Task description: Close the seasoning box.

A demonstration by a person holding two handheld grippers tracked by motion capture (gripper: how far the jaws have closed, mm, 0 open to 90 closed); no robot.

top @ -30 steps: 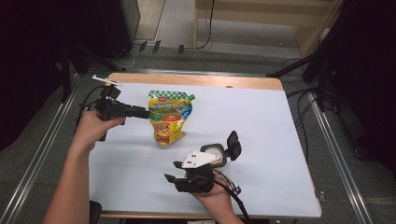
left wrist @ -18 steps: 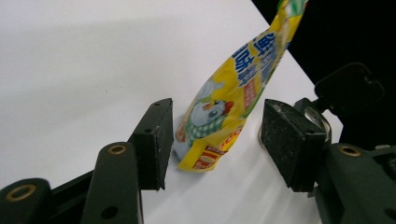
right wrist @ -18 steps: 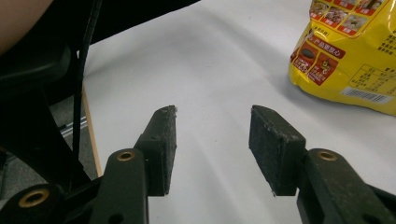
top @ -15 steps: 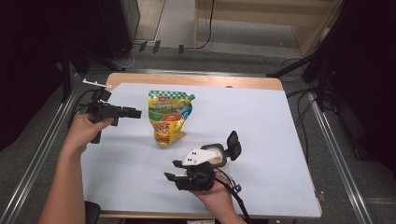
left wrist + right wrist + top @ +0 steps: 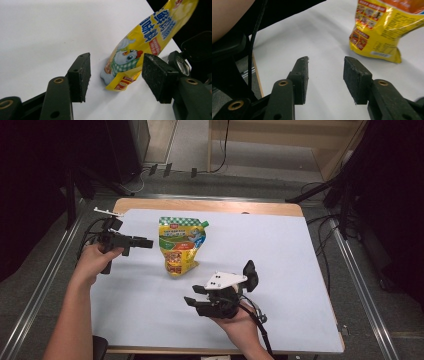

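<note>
Since the left gripper has drawn back left with jaws just opening, empty, the pouch lies freed at the table's far middle, while the right gripper, jaws apart but narrowing, probably waits nearer

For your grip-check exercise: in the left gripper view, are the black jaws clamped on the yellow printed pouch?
No, the left gripper is open, its pads apart from the yellow printed pouch.
</note>
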